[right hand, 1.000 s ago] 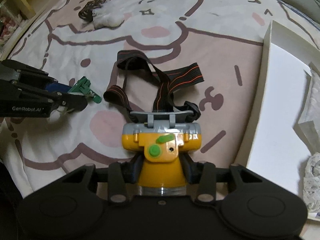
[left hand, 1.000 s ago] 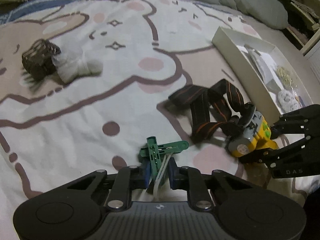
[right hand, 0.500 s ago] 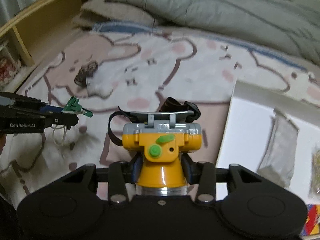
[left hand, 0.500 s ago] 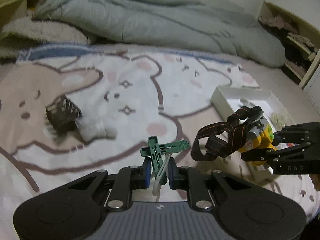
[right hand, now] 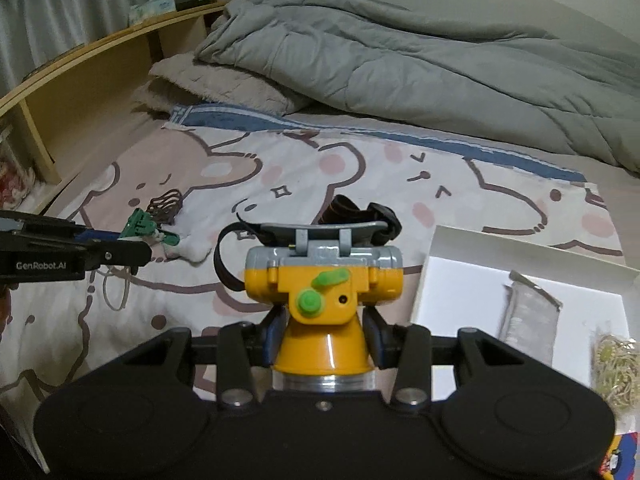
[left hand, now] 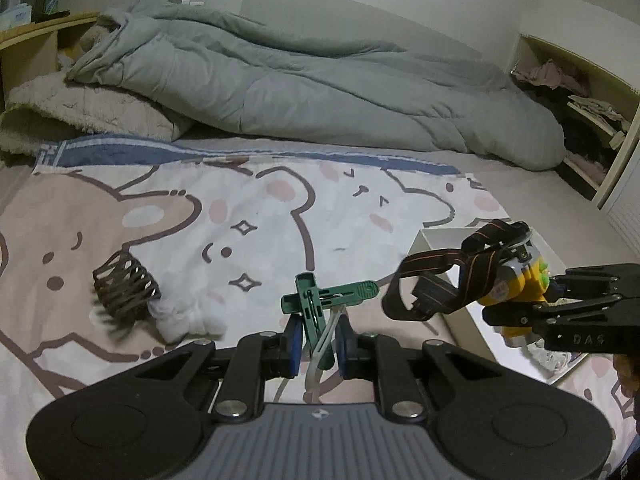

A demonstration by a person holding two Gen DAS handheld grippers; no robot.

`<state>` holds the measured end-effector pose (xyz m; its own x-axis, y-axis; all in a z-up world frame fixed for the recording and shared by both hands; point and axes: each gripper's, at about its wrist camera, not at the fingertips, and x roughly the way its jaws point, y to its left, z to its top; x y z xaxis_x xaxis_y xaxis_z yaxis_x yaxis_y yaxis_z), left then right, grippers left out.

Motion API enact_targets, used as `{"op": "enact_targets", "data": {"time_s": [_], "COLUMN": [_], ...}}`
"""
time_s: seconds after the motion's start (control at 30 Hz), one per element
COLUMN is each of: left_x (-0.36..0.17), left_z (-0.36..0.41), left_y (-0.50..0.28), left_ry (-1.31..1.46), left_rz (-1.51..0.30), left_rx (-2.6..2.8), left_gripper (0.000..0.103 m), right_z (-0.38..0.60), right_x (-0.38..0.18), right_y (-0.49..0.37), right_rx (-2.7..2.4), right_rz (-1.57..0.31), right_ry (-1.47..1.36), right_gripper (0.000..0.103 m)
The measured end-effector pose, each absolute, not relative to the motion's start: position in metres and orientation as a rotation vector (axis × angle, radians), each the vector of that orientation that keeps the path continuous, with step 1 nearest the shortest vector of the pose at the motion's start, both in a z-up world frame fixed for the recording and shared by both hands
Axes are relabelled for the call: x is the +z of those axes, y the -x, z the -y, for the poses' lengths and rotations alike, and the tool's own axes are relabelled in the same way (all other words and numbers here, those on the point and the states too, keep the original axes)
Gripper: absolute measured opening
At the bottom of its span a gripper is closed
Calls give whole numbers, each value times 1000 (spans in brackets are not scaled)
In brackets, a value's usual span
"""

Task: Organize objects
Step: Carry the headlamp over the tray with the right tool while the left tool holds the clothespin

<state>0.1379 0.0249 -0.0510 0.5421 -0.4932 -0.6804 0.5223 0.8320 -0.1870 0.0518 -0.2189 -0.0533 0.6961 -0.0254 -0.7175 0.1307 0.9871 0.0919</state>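
My left gripper is shut on a green plastic clip with a clear loop hanging from it, held above the bear-print sheet. It also shows in the right wrist view. My right gripper is shut on a yellow and grey headlamp, whose black and orange strap dangles. In the left wrist view the headlamp hangs over the near end of the white box. A brown hair claw and a white fluffy piece lie on the sheet at left.
The white box holds a clear packet and a bag of yellowish bits. A grey duvet is heaped along the far side. A wooden shelf runs on the left, open shelves on the right.
Both grippers have risen well above the bed, lifting the clip and the headlamp off the sheet. The strap now hangs free and the headlamp has moved toward the white box.
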Motion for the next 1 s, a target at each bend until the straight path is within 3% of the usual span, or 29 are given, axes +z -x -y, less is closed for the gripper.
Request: {"op": "enact_targets", "data": {"time_s": [0.63, 0.8, 1.0], "left_x": [-42, -46, -52], "left_z": [29, 44, 58], "left_y": [-136, -134, -136], "left_ry": [-96, -118, -131], "left_rz": [-740, -748, -779], "left_rx": [-731, -763, -792], "left_gripper": [18, 18, 18], "right_z": [357, 417, 468], "right_x": [-20, -37, -80], "right_y": [-27, -33, -35], "right_rx": [-351, -480, -577], "right_rz": [-730, -741, -891], "right_ry": [-92, -105, -135], "right_gripper": [43, 43, 43]}}
